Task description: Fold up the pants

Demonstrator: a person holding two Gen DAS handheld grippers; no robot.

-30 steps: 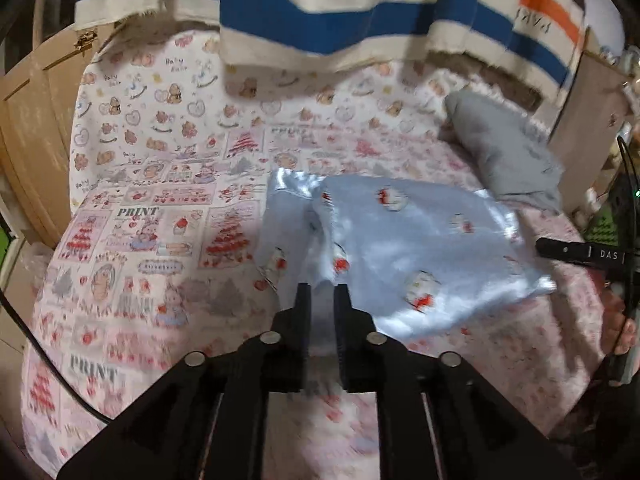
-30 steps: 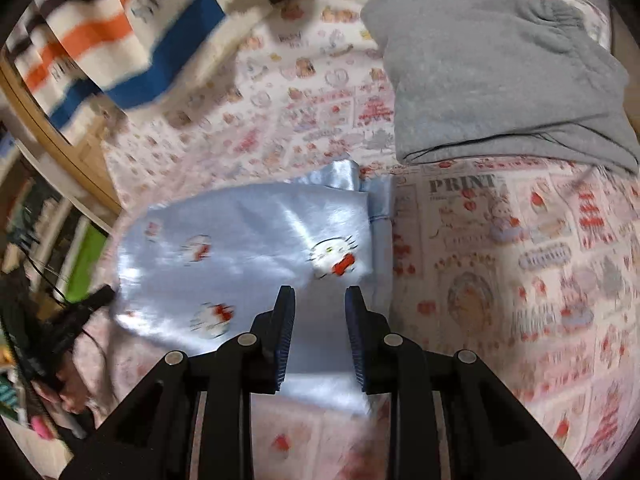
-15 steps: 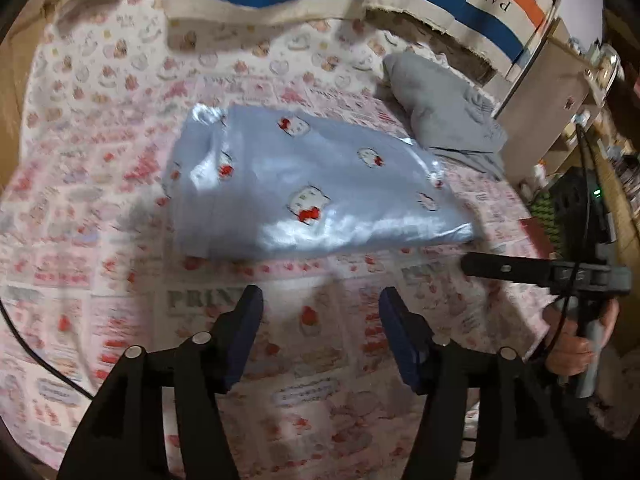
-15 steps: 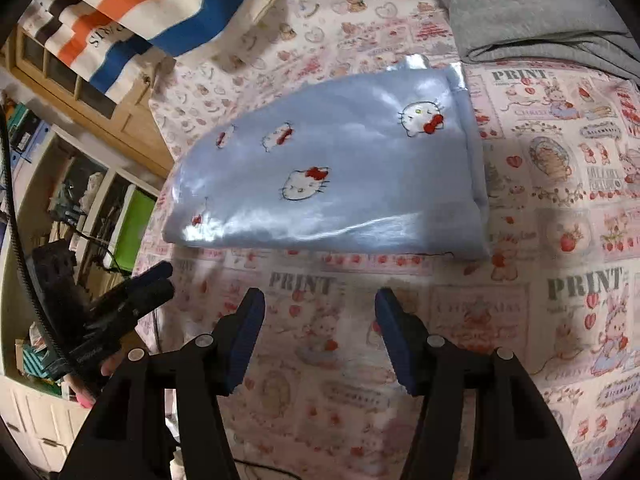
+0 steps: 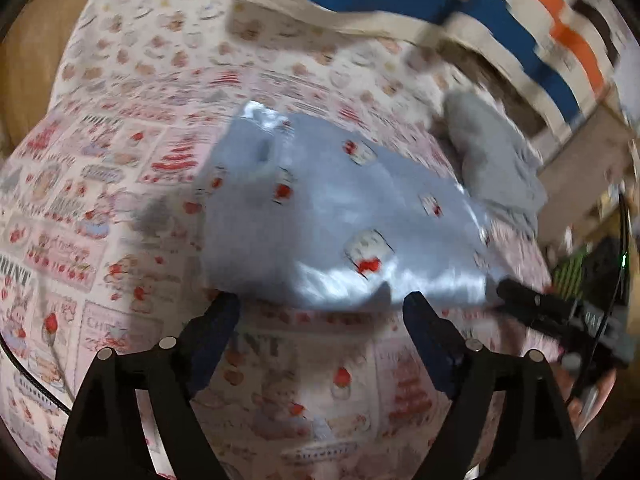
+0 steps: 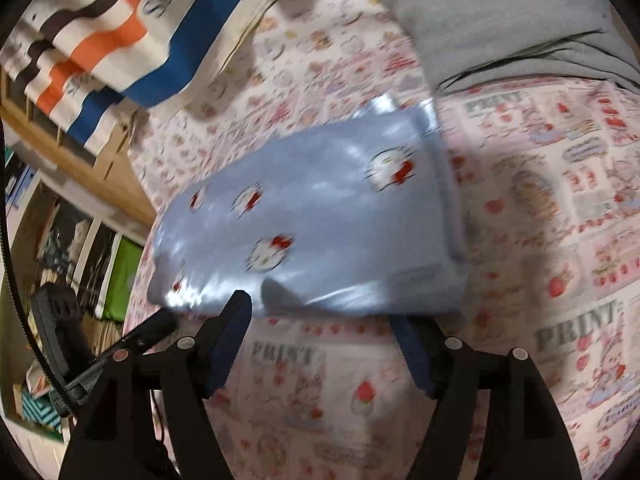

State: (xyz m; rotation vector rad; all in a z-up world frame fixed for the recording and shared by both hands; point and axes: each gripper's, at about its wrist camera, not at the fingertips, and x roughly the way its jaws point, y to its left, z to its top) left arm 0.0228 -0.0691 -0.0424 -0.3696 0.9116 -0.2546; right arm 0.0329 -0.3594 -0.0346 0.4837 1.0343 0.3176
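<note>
Both claws now wider, opening beside folded pants (image 5: 340,216)

In front of me the folded pale-blue pants with cartoon cat prints (image 5: 340,216) look like satin, glossy, catching white highlights. They lie on a matt pink printed cotton bedsheet (image 5: 120,184). The folded grey garment (image 6: 500,20) looks like soft, dull jersey knit. The striped cream, blue and orange canvas cloth (image 6: 132,32) looks coarse. My black grippers appear matt plastic.
</note>
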